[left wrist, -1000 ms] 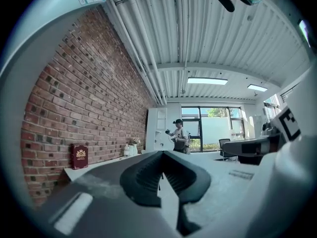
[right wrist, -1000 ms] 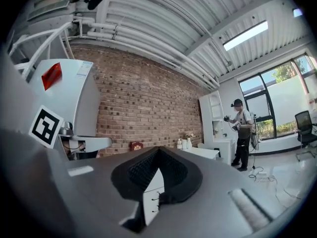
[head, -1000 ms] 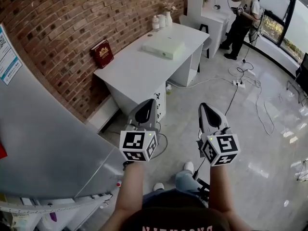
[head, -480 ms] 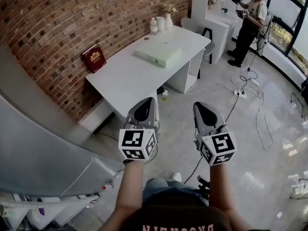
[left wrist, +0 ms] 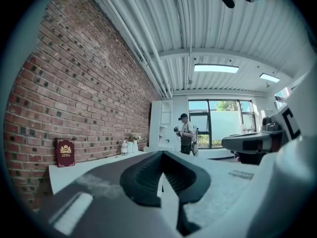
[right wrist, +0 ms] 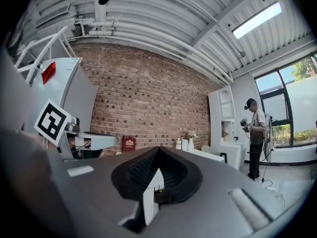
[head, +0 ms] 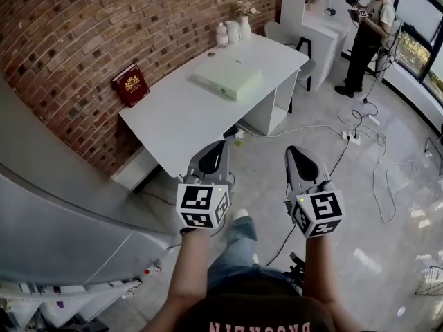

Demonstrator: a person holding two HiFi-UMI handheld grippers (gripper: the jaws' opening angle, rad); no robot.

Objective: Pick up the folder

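Pale green, the folder (head: pixel 228 79) lies flat on the white desk (head: pixel 173 116), toward its far end and untouched. I hold both grippers level, well short of it. The left gripper (head: pixel 220 145) and the right gripper (head: pixel 293 151) each have their jaws pressed together with nothing between them. As I judge it, the whole job lies ahead: reach, open, grip, lift.

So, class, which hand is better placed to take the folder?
Probably left: the left tool, shut, is by the desk corner, nearer the pale folder; the right tool, shut, hangs over floor.
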